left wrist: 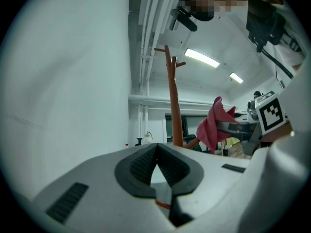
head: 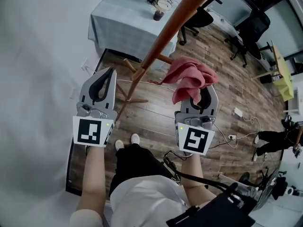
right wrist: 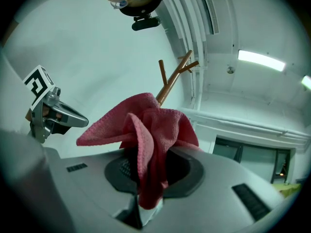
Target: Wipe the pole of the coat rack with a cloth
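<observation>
The right hand-held gripper is pinching the pink cloth just beside the coat rack pole, apparently not touching it. The left hand-held gripper is waiting on the pole's other side, pressed together and empty. Wiping looks not yet begun.

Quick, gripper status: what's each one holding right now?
Left gripper: closed, nothing between its jaws.
Right gripper: closed on the cloth.
</observation>
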The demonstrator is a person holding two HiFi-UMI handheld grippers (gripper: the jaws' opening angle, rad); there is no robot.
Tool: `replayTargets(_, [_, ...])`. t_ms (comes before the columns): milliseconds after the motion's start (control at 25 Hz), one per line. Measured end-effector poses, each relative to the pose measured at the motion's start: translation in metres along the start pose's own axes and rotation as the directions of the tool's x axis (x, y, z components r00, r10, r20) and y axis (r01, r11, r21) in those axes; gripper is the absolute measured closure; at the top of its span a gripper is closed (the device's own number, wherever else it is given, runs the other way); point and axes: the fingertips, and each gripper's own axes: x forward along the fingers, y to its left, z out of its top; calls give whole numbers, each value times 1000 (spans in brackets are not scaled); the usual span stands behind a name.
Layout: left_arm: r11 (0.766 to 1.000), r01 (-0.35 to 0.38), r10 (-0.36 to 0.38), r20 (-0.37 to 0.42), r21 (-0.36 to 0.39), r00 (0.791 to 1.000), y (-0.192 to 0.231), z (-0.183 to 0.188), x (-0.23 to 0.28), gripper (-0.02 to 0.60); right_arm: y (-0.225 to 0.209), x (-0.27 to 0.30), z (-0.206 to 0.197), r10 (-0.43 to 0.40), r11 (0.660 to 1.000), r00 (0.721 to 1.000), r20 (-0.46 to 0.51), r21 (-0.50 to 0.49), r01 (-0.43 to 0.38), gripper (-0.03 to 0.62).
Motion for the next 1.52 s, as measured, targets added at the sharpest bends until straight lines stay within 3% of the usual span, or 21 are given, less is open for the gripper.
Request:
replayTargets(240, [1000, 24, -24, 1, -13, 1000, -7, 5, 2, 568, -11, -6, 0, -7, 997, 1000, -8, -79, 6, 510])
replayTargets(480, [998, 56, -56, 22, 9, 998, -12, 9, 5, 568, -19, -10, 1, -36, 996, 999, -4, -87, 35, 510])
replayTargets(640, [999, 40, -39, 17, -34, 999, -13, 20, 5, 568, -25, -12, 10, -55, 995, 998, 12, -79, 56, 510])
replayTargets(1200, [999, 36, -36, 84, 8, 996, -18, 66, 9, 568, -29, -9, 56, -70, 998, 989, 129, 18, 68, 510])
replayTargets(1520, [1000, -5, 3, 137, 10, 991, -11, 98, 11, 568, -25, 2, 78, -37, 999, 986, 164, -6, 38, 511])
